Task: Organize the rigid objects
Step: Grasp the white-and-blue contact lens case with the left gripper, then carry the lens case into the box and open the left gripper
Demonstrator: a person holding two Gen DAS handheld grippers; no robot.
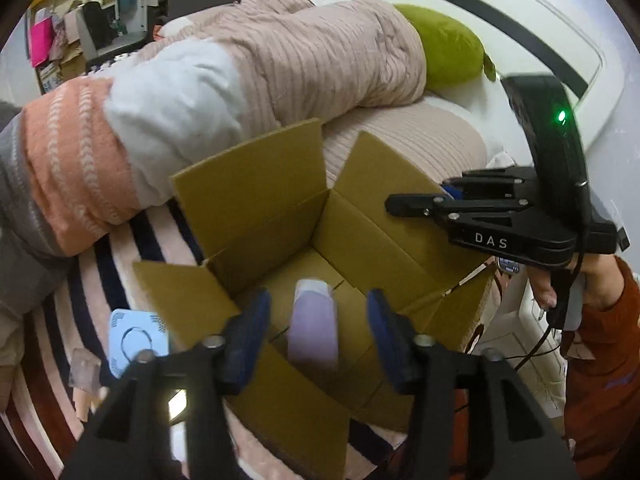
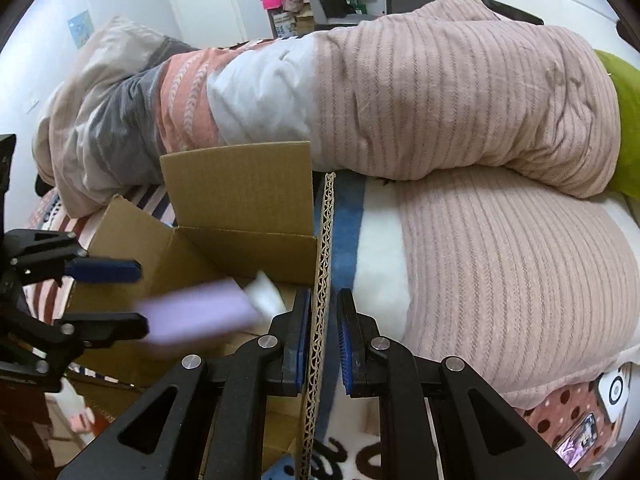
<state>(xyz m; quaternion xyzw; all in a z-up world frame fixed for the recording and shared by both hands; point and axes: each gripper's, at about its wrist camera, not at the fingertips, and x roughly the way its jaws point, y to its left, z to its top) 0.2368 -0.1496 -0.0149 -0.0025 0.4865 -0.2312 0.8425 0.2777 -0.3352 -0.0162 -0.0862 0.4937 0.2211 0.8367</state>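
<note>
The purple bottle (image 2: 196, 312) is smeared with blur, so nobody can tell if it touches the box floor; the left gripper (image 1: 318, 320) hides the near wall of the cardboard box (image 1: 256, 184); the bed's right edge holds a small phone (image 2: 580, 440), cut off by the picture's rim.

Only legible text was "DAS", white letters on the black body of the right gripper (image 1: 416, 204), at about 3 o'clock in the left wrist view. Dark lettering on the blanket (image 2: 360, 456) at 6 o'clock in the right wrist view was cut off and couldn't be read. Nothing else was readable in either view.
</note>
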